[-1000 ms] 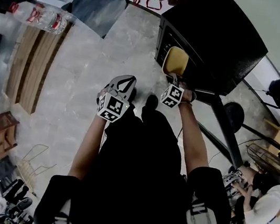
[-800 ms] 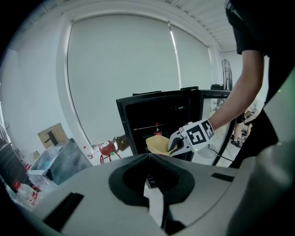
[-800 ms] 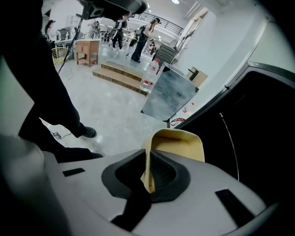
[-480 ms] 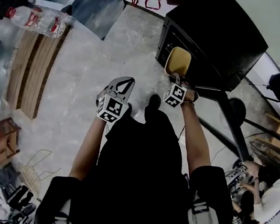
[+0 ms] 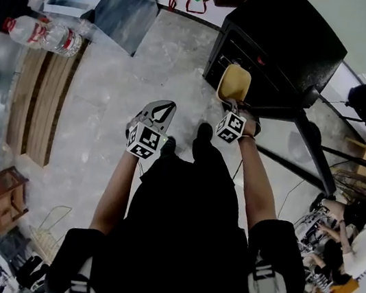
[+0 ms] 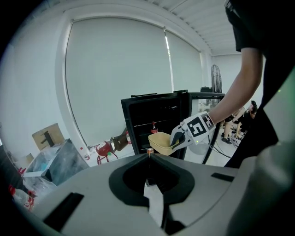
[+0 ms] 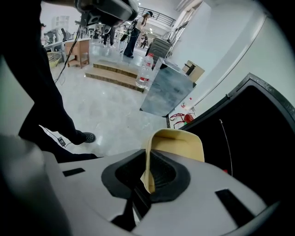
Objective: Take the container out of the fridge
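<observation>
**R gripper** [image 7: 146,182]: jaws clamped on one side wall of the beige container [image 7: 180,142]. The wall edge runs down between the jaws. The grip is on the rim, prob. because the tub is too wide to span. The body hangs out past the jaw tips toward the fridge [image 7: 258,133], open side up.

**Container posn:** in the head view the container [image 5: 235,83] sits just in front of the fridge [image 5: 284,41], at its open face, w/ the R gripper [image 5: 231,104] on the side away from the fridge. In the left gripper view the container [image 6: 160,140] shows against the dark interior of the fridge [image 6: 156,115]. Judgement: out of the shelves or nearly so; extraction almost complete.

**L gripper** [image 6: 148,156]: jaw tips together, nothing between them. In the head view the L gripper [image 5: 164,106] hangs well apart from the fridge, beside the person's legs. Judgement: idle and kept back so the R arm has room.

**Not determinable:**
- Container contents: no view looks into the tub.
- Fridge interior: mostly black. One bottle [image 6: 153,127] stands on a shelf; other items are too small to ID.
- Fridge door: lost against the black cabinet.
- Far wall of the container: cut off behind its near rim in the right gripper view.
</observation>
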### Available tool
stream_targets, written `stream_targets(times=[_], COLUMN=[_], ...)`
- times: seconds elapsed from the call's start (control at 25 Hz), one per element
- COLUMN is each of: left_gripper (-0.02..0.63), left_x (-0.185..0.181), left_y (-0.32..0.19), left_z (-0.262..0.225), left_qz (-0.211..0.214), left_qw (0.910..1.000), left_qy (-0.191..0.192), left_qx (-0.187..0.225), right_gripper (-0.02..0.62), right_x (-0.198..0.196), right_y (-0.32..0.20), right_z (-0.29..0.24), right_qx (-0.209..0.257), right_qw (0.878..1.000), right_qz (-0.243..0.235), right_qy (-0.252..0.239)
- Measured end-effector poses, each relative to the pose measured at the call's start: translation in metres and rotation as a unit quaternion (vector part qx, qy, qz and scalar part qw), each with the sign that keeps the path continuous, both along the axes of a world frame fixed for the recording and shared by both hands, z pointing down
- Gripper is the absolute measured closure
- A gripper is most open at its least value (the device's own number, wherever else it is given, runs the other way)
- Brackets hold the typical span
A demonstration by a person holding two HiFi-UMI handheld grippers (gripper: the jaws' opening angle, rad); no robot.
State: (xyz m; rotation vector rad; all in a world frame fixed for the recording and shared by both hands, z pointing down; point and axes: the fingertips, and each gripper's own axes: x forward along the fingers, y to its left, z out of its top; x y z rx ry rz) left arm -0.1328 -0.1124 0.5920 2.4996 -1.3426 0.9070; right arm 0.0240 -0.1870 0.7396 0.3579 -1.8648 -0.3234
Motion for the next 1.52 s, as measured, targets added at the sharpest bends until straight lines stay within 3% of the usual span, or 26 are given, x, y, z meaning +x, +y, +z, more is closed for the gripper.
stream_targets(times=[1.04, 1.52], left_gripper=[0.584, 0.584], left_x=[-0.027, -0.056], left_y=[0.071, 0.106], left_z=[-0.007, 0.000], left_qz=[0.082, 0.088], left_qw=[0.9963, 0.9958], left_qy=[0.015, 0.016], left_qx=[0.018, 0.021], right_gripper=[0.572, 0.571], right_x=[-0.021, -0.058], right_y=[0.093, 0.138], right_z=[-0.051, -0.057], right_qx=[0.043, 0.042], right_qw=[0.995, 0.994], right_qz=[0.085, 0.095], right_qy=[-0.020, -0.039])
